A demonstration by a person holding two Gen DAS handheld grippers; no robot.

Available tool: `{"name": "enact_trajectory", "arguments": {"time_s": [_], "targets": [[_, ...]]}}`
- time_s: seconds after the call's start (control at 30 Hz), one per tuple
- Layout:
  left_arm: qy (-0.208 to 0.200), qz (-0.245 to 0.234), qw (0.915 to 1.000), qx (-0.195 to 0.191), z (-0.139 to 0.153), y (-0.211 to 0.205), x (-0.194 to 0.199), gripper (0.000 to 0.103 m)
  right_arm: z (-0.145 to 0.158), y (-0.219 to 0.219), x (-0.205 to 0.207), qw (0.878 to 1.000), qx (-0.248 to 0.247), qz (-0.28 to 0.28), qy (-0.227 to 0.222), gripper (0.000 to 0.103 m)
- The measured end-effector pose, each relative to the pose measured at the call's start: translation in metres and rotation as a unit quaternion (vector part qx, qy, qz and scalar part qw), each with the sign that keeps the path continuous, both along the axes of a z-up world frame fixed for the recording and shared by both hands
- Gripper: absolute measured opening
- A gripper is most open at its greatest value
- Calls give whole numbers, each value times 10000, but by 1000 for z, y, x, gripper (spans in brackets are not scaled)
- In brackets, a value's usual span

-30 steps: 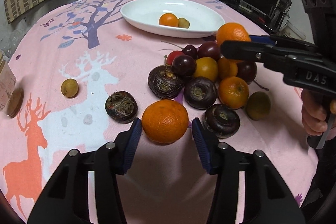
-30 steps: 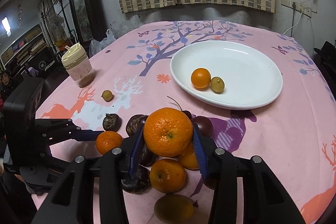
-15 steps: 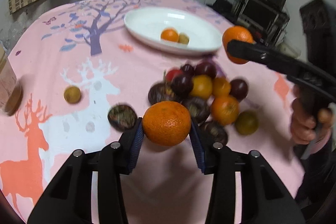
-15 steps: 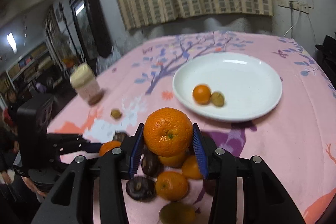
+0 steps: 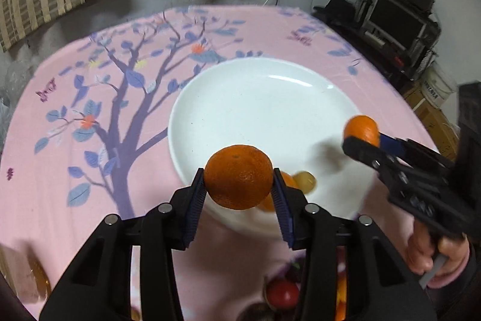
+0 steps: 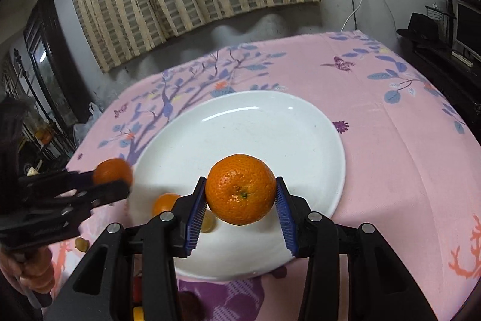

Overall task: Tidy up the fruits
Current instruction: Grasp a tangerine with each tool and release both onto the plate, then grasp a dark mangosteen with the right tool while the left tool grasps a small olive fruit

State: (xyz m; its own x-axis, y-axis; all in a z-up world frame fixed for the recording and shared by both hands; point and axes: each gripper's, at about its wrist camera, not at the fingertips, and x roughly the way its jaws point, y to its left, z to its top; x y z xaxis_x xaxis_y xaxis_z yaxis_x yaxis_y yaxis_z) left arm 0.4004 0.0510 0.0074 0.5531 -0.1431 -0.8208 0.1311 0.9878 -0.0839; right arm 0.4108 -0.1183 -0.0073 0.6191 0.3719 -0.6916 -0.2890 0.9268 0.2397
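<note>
Above the plate (image 5: 210, 116), each claw (image 5: 239, 184) (image 6: 240, 190) clamps a tangerine (image 5: 239, 176) (image 6: 240, 188).

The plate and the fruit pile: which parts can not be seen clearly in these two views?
- Left wrist view: small orange on the white plate is mostly hidden behind the left gripper and its mandarin.
- Right wrist view: yellowish fruit is half hidden by the right gripper.
- Both views: the pile is cut off at the bottom edge.

A table under a pink tree-print cloth (image 6: 390, 158) fills mid-frame. A white plate (image 6: 270, 128) sits on it at centre; blurred fruit (image 5: 282, 291) lies at the bottom edge, a jar (image 5: 18, 276) lower left.
</note>
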Motion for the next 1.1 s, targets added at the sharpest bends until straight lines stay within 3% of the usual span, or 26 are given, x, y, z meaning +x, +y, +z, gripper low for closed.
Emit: {"name": "enact_trajectory", "arguments": {"time_s": [0.2, 0.23, 0.27, 0.4, 0.63, 0.77, 0.87, 1.0, 1.1], "targets": [[383, 87, 9991, 187, -29, -3, 32, 44, -16, 7, 8, 9990, -347, 118, 254, 46], [384, 82, 9989, 263, -29, -4, 32, 46, -18, 8, 9, 9987, -398, 129, 291, 46], [359, 108, 9988, 320, -27, -4, 31, 54, -20, 9, 9, 9984, -426, 146, 332, 46], [-76, 252, 9991, 329, 4, 8, 7, 77, -9, 5, -3, 9993, -188, 218, 224, 56], [-874, 706, 9926, 471, 57, 64, -85, 89, 17, 4, -40, 9995, 11, 313, -43, 60], [-1173, 1025, 9875, 227, 49, 98, -136, 89, 40, 33, -85, 9945, 112, 975, -353, 60], [-1121, 1309, 9850, -94, 30, 123, -151, 89, 46, 76, -128, 9801, 69, 1928, -466, 60], [-959, 1663, 9813, -139, 20, 140, -148, 89, 22, 139, -165, 9603, -427, 2751, -151, 57], [-863, 1767, 9804, -80, 14, 144, -148, 89, 1, 167, -175, 9528, -856, 2912, 54, 48]]}}
